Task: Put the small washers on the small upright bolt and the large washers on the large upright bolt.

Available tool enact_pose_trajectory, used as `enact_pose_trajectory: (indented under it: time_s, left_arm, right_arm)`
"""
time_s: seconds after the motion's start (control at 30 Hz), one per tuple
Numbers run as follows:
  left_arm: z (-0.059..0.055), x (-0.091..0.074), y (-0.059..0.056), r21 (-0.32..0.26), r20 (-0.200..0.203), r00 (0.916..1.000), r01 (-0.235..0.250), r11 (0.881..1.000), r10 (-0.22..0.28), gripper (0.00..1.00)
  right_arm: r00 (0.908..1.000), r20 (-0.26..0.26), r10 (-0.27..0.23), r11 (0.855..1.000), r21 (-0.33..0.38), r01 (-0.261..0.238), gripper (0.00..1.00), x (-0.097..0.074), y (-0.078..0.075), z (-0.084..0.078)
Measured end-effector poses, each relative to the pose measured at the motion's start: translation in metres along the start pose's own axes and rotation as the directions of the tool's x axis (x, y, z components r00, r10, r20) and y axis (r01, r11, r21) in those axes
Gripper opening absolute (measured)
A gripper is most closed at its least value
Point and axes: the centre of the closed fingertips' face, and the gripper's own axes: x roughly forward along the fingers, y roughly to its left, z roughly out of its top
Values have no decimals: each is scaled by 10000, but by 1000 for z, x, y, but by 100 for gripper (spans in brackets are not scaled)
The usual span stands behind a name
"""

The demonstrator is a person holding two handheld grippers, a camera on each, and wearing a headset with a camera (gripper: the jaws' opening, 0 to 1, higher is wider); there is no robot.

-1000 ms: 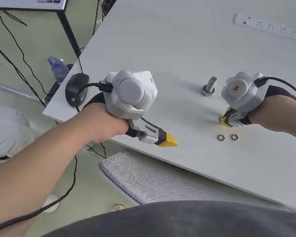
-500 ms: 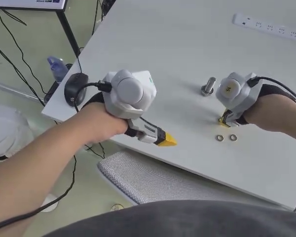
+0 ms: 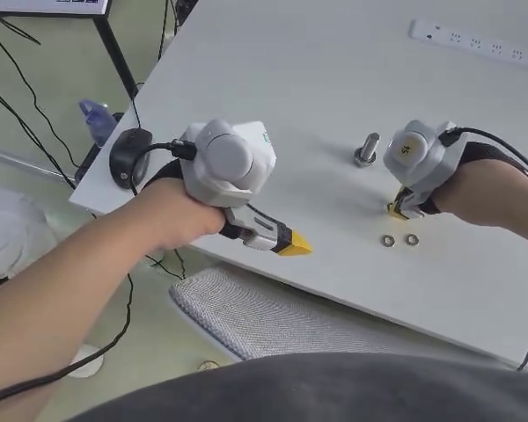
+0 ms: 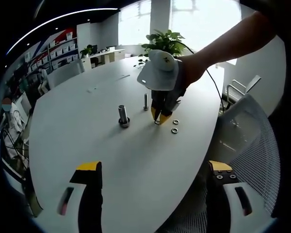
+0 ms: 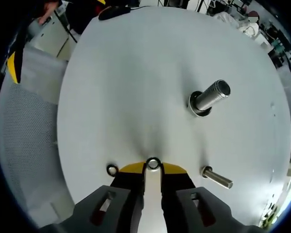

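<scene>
1. Yellow-tipped jaws on the right gripper [image 5: 153, 167] are drawn almost together, with just a thin slit between them, and they pinch a washer [image 5: 153, 163] at their very tips. Whether that ring sits on the white table [image 5: 136, 87] or hangs just clear of it, I cannot tell.
2. Seen in the left gripper view, the right gripper comes down steeply over the table, its tips low by the work. In the head view a loose washer [image 3: 388, 240] and a second loose washer [image 3: 412, 239] lie flat side by side. They sit just on the near side of those tips, apart from them.
3. The left gripper [image 4: 154, 167] has its jaws spread wide with nothing between them, and it touches nothing. It hangs over the near edge of the table, well apart from the washers, with a grey mesh chair [image 3: 273, 316] just past that edge.
4. The large bolt [image 3: 368, 149] stands upright just beside the right gripper's white body, on the side toward the left gripper. The small bolt [image 5: 217, 177] stands just to the right of the pinching jaws in the right gripper view.
5. Against a second ago, the whole head view has slid a little, which is the camera. The two loose washers and the large bolt lie as they did, and the left gripper hangs in the same spot. The right gripper's body leans slightly closer to the large bolt.
</scene>
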Motion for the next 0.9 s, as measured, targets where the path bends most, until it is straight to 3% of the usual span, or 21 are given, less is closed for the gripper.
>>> enact_pose_trajectory:
  time_s: [0.37, 0.57, 0.9]
  left_arm:
    - [0, 1, 3, -88, 28, 10000, -74, 9999, 74, 88]
    - [2, 3, 4, -97, 62, 10000, -49, 9999, 50, 88]
    - [6, 7, 4, -21, 74, 10000, -1, 10000, 1, 88]
  right_arm:
    - [9998, 193, 37, 9991, 430, -46, 12, -6, -10, -8]
    - [9992, 400, -55, 9970, 777, 24, 12, -17, -11, -15]
    - [9993, 314, -208, 9898, 1414, 162, 12, -28, -18, -44]
